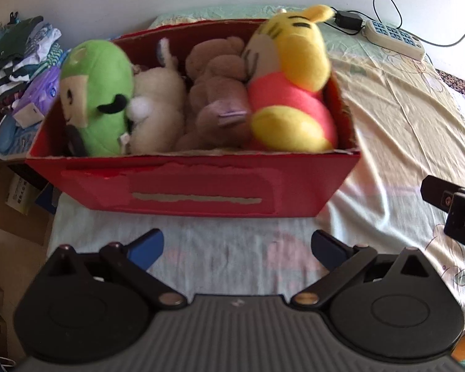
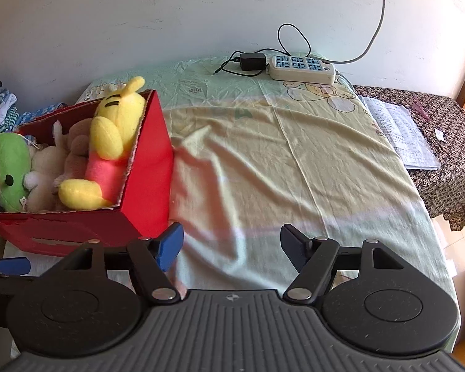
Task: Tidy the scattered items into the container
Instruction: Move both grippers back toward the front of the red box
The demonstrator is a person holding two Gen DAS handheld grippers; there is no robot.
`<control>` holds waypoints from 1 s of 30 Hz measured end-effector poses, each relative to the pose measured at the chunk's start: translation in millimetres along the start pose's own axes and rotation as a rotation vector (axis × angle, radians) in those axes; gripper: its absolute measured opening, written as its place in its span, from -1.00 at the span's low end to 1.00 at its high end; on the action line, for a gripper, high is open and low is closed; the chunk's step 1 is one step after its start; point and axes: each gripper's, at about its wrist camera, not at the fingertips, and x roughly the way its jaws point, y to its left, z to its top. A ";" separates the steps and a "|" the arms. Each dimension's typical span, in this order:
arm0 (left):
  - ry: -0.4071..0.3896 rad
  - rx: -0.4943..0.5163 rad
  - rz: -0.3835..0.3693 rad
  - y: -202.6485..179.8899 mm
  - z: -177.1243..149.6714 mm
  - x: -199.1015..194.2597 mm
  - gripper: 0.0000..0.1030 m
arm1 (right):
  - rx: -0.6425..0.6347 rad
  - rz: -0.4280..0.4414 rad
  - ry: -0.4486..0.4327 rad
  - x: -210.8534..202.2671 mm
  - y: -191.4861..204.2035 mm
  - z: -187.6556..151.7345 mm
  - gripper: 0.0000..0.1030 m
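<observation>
A red cardboard box (image 1: 198,190) stands on the bed and holds several plush toys: a green one (image 1: 99,93) at the left, a white one (image 1: 158,105), a brown bear (image 1: 215,90) and a yellow and pink one (image 1: 291,83) at the right. My left gripper (image 1: 237,246) is open and empty, just in front of the box. My right gripper (image 2: 232,248) is open and empty over the sheet, right of the box (image 2: 148,186). The toys (image 2: 108,145) show in the right wrist view too. Part of the right gripper shows at the left view's right edge (image 1: 458,214).
A pale yellow-green sheet (image 2: 294,161) covers the bed. A power strip (image 2: 302,68) with an adapter (image 2: 252,61) and cables lies at the far edge by the wall. Piled clothes (image 1: 18,59) lie left of the box. Papers (image 2: 400,133) lie on a patterned cloth at right.
</observation>
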 end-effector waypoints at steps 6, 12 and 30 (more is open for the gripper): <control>-0.003 -0.005 -0.007 38.6 -2.2 -5.5 0.97 | -0.011 -0.002 -0.009 -8.1 36.9 -4.8 0.41; -0.004 -0.022 -0.007 76.4 -3.3 -9.1 0.97 | -0.026 -0.005 -0.012 -15.8 72.2 -10.0 0.42; -0.041 -0.029 0.030 162.1 -6.4 -21.5 0.98 | -0.060 0.043 -0.055 -36.0 162.6 -13.9 0.46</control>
